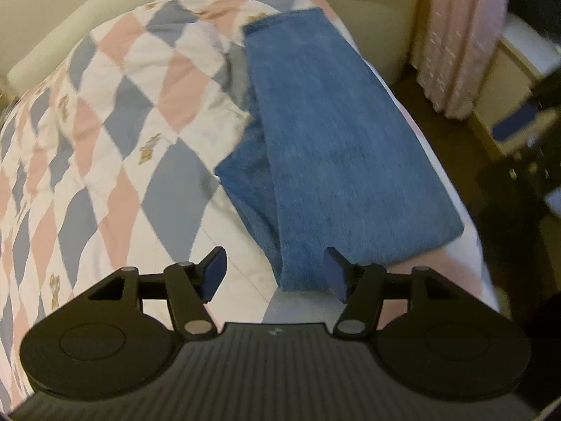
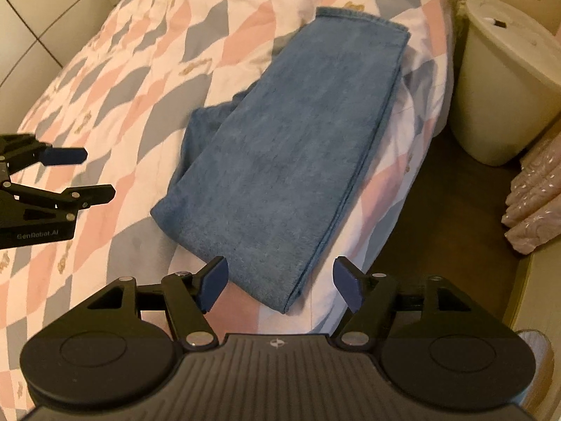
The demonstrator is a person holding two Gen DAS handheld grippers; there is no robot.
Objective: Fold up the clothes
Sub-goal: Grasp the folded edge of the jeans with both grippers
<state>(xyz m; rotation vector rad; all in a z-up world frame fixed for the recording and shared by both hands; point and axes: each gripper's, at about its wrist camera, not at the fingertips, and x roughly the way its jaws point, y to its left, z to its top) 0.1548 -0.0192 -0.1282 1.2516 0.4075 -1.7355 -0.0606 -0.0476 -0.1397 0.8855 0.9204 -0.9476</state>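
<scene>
Denim jeans (image 2: 280, 147) lie folded lengthwise along the edge of a quilt (image 2: 122, 80), as the left gripper (image 1: 275, 273) and right gripper (image 2: 280, 286) hover above, jaws apart, empty.

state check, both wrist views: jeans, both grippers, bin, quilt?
jeans: folded lengthwise, flat on the bed near its edge, not held
left gripper: open, nothing between the fingers, jeans' near end just beyond them
right gripper: open, nothing gripped, over the jeans' near end
quilt: spread over the bed, lightly rumpled
bin: upright on the floor beside the bed, lid on
</scene>
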